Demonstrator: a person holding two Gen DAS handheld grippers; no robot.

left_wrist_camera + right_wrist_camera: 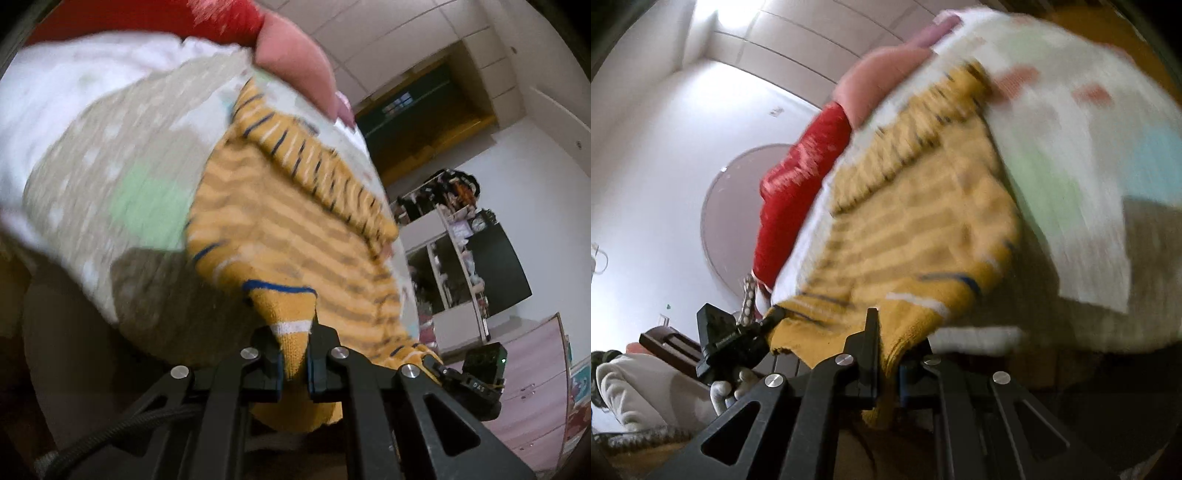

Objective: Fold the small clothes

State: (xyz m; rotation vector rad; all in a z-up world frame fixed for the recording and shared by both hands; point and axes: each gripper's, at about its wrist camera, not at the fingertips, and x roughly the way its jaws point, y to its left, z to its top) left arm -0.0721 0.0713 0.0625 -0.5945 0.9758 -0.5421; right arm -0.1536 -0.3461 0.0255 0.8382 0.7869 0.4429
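A small mustard-yellow knit garment (291, 236) with grey stripes and blue lines lies stretched over a white cloth with pastel spots (92, 129). My left gripper (295, 354) is shut on its near edge. My right gripper (890, 343) is shut on the same yellow garment (916, 229) at another part of that edge. Each wrist view shows the other gripper holding the hem: the right gripper (432, 360) and the left gripper (772, 319). A person's bare hand (295, 66) in a red sleeve (798, 192) rests on the far side of the pastel-spotted cloth (1071, 147).
Both views are blurred and tilted upward toward the ceiling. A cluttered shelf unit (443, 210), a dark screen (495, 266) and pink drawers (535, 387) stand behind. A round pinkish wall panel (727, 221) and a white-gloved hand (724, 391) show on the left.
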